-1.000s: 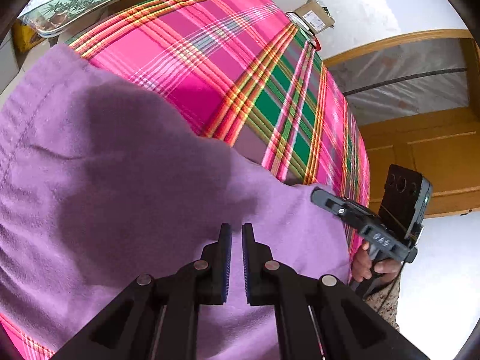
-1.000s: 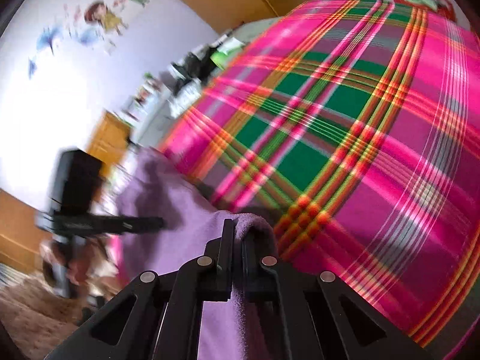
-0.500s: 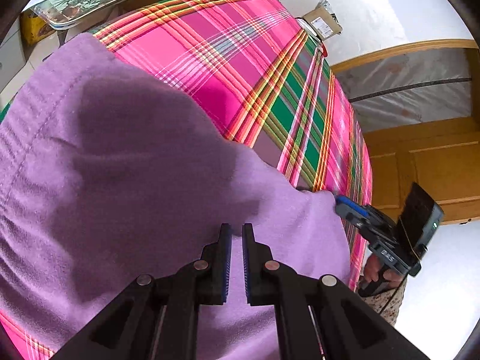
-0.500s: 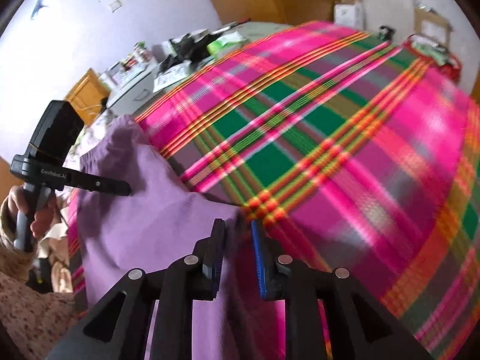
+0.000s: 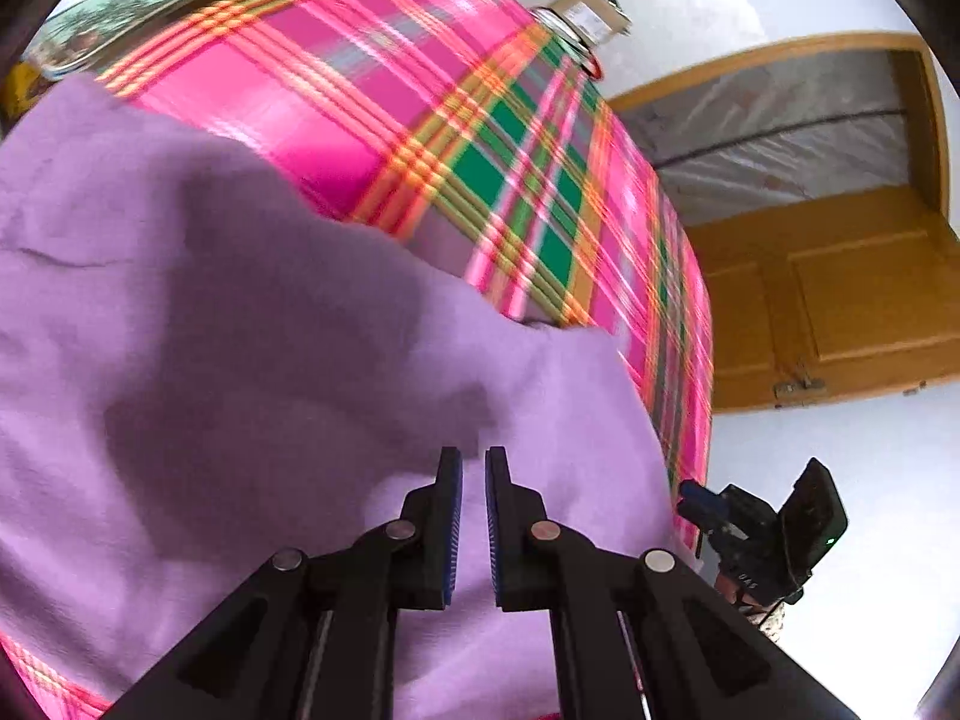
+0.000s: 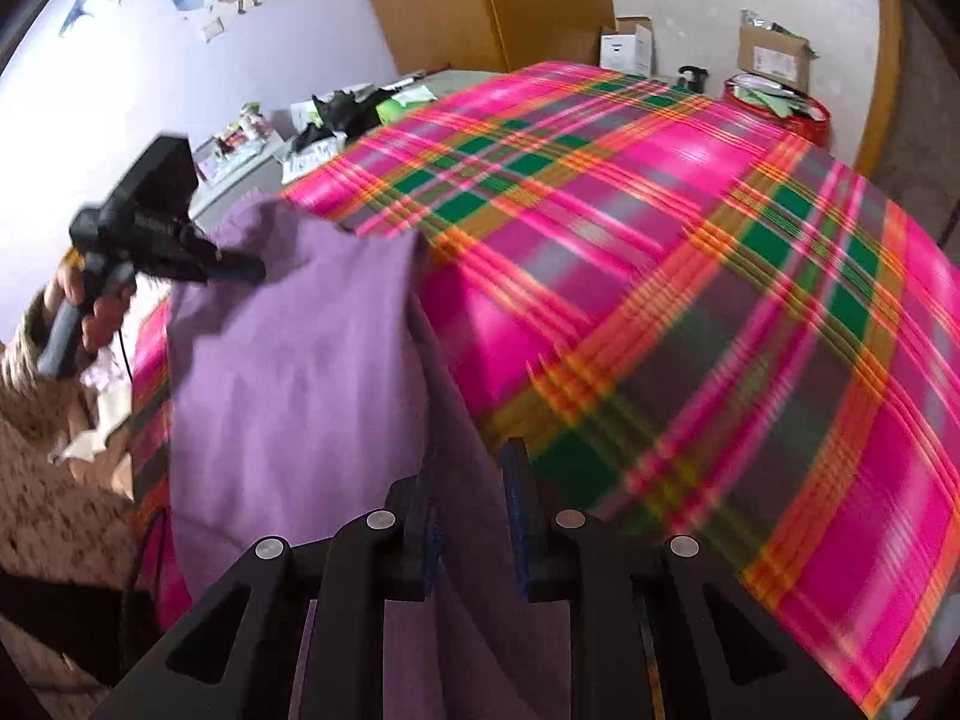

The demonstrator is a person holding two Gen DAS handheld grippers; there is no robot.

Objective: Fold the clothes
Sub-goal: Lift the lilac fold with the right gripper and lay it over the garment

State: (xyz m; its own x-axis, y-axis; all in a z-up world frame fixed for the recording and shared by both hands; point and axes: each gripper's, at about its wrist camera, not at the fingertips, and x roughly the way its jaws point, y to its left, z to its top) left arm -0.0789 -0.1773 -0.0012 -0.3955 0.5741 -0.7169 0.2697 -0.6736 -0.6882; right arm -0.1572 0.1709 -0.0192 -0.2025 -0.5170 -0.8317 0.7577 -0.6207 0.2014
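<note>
Purple garment (image 5: 252, 360): spread over the near left part of the plaid-covered surface; one edge runs toward the right hand-held gripper in the right wrist view (image 6: 312, 372).
Plaid cover (image 5: 420, 96): pink, green and orange checks, drawn over the whole top; whether a bed or a bench lies under it cannot be told.
Left hand-held gripper (image 5: 473, 468): above the purple garment, jaws parted by a narrow gap with nothing clamped between them.
Right hand-held gripper (image 6: 471, 462): jaws apart; a fold of the garment lies in the gap, not pinched.
Person's hand (image 6: 90, 306): far left in the right wrist view, holding the left gripper's handle.
Cardboard boxes (image 6: 774, 57): against the far wall.
Wooden door (image 5: 840, 294): right, beyond the cover.
</note>
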